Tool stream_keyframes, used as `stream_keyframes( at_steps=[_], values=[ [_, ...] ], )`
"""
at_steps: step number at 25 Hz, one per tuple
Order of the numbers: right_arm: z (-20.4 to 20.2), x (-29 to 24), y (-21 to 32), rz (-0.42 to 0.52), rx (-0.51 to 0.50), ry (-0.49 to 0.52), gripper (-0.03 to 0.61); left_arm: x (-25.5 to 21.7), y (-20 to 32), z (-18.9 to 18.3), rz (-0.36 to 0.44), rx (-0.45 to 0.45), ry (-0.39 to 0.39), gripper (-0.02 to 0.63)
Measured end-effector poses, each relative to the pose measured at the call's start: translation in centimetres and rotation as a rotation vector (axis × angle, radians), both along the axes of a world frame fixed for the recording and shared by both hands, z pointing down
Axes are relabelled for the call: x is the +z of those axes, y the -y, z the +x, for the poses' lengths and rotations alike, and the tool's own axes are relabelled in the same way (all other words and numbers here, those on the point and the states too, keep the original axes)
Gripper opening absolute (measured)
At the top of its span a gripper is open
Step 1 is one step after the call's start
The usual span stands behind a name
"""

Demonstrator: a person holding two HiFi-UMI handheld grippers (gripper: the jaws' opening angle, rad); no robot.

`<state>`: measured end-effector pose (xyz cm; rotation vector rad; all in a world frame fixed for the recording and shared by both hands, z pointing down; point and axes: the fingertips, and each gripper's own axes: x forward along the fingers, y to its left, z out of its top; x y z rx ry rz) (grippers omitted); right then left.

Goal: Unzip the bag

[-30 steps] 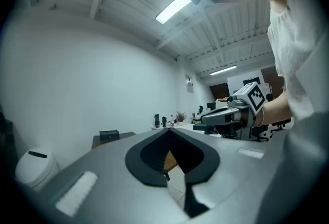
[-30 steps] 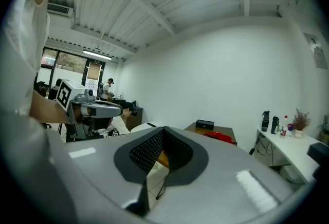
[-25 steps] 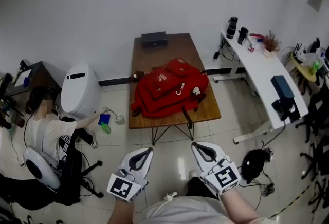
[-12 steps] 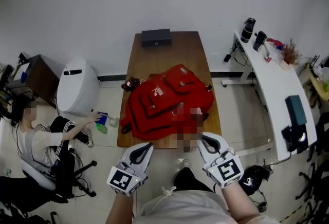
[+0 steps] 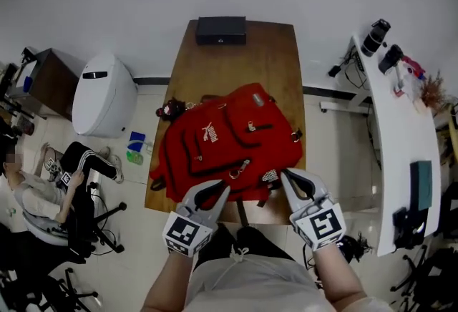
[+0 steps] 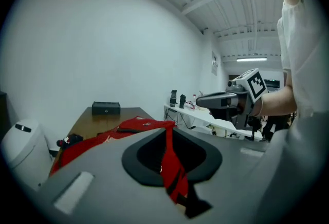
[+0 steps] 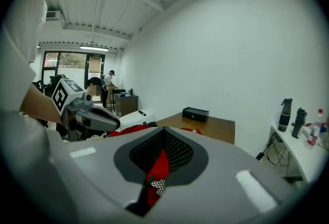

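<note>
A red backpack (image 5: pixel 229 146) lies flat on the wooden table (image 5: pixel 268 64), with several zip pulls on its top face and a dark charm at its left corner. My left gripper (image 5: pixel 220 190) hovers over the bag's near edge. Its jaws are opening, and nothing is between them; through the narrow gap of the left gripper (image 6: pixel 167 130) I see the red backpack (image 6: pixel 128 128). My right gripper (image 5: pixel 286 174) hangs over the bag's near right corner, apparently shut and empty. The right gripper (image 7: pixel 164 131) also shows a sliver of red below its tips.
A black box (image 5: pixel 220 29) sits at the table's far end. A white bin (image 5: pixel 104 94) stands left of the table, and a seated person (image 5: pixel 50 185) is further left. A white desk (image 5: pixel 401 124) with bottles runs along the right.
The view has closed in on the table. Both grippers have moved forward from above the floor to the bag's near edge. The left jaws show a slight gap now.
</note>
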<state>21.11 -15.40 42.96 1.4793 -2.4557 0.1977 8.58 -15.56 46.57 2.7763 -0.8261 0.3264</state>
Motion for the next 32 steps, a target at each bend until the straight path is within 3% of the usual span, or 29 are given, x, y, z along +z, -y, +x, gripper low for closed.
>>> stream_keyframes(
  at_steps=[4,9,13,18,24,30,32],
  values=[
    [-0.3,2.2,2.4,-0.052,-0.036,0.045,0.008,4.0,1.7,1.4,-0.111,0.007,0.042,0.046],
    [-1.0,6.1,4.2,-0.144,-0.063,0.021,0.008,8.4,3.7,2.5,-0.187,-0.006,0.154,0.100],
    [-0.9,8.8,5.6,-0.200,-0.082,-0.012,0.008,10.8,3.9,4.0,-0.259,0.019,0.201,0.126],
    [-0.6,11.3,6.7,-0.252,-0.084,-0.025,0.008,12.0,3.6,5.0,-0.250,0.017,0.231,0.126],
    [-0.5,12.6,7.7,-0.275,-0.095,-0.034,0.008,13.1,4.4,5.1,-0.323,-0.034,0.215,0.106],
    [-0.6,13.2,8.1,-0.292,-0.102,-0.027,0.008,14.4,4.5,6.1,-0.324,0.020,0.368,0.096],
    [-0.7,13.4,8.1,-0.295,-0.106,-0.030,0.008,14.4,4.6,6.1,-0.344,0.032,0.362,0.074]
  ],
)
